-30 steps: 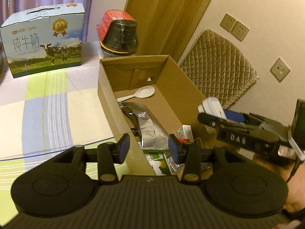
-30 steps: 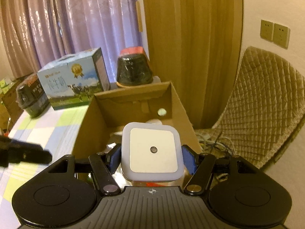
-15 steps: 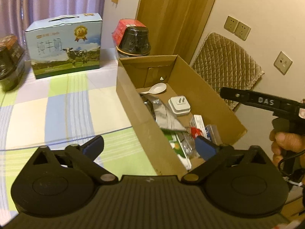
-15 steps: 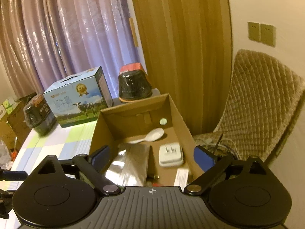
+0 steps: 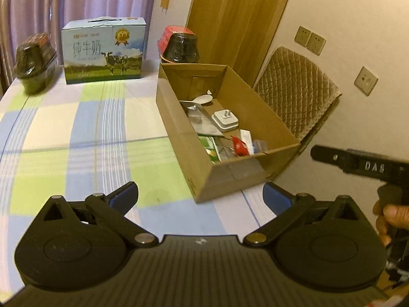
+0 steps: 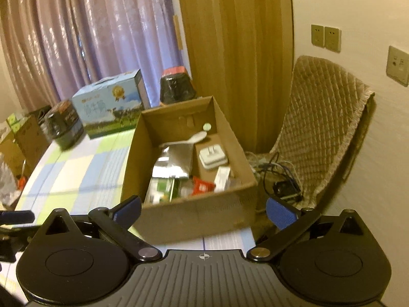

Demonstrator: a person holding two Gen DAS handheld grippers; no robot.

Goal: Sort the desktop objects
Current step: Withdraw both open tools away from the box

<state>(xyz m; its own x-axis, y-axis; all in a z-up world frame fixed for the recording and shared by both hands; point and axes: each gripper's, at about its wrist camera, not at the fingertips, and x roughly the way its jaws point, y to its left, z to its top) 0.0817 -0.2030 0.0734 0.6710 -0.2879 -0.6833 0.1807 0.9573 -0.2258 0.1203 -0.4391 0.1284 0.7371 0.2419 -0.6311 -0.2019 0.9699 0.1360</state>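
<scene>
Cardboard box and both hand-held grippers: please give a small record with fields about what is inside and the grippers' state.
container: cardboard box, open top, on the checked tablecloth
contents: white plug adapter, prongs up; white spoon; silver foil pouch; red packet; other small packets
left hand-held gripper: open, empty
right hand-held gripper: open, empty

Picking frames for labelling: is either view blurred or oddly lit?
Left wrist: warm yellow light, box contents sharp, jar at left edge smeared. Right wrist: box front softly blurred, curtain shows glare streaks; fisheye bends both.
</scene>
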